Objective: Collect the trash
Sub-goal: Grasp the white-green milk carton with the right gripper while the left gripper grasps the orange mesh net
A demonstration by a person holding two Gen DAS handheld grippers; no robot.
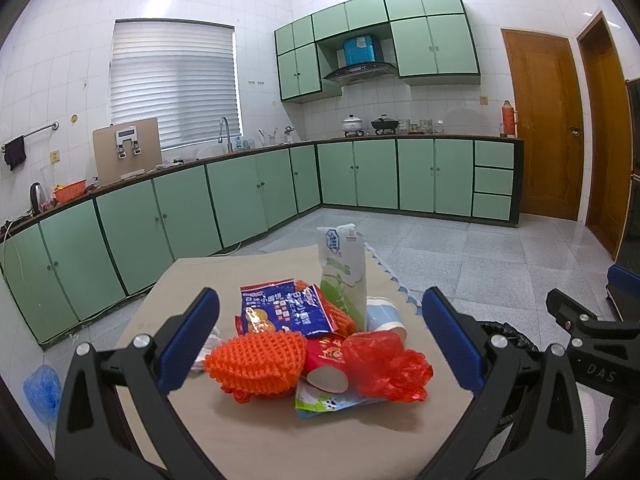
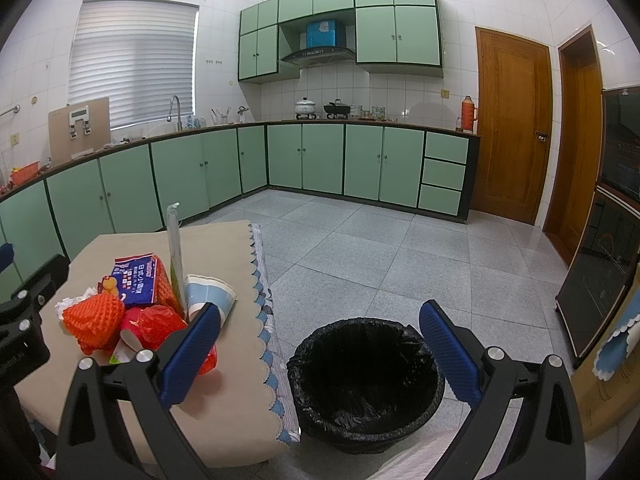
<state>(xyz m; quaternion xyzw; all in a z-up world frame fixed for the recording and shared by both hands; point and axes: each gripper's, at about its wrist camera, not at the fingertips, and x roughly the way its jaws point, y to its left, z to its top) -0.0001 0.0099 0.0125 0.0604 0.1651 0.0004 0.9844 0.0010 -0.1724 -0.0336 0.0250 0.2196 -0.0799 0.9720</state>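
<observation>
The left gripper has its jaws spread wide and holds nothing; between them, on the beige table, lies the trash pile: an orange foam net, a red crumpled bag, a blue snack wrapper, a red paper cup, a blue-white paper cup and an upright milk carton; the right gripper is also spread and empty, above the black-lined trash bin, which stands on the floor just beside the table.
</observation>
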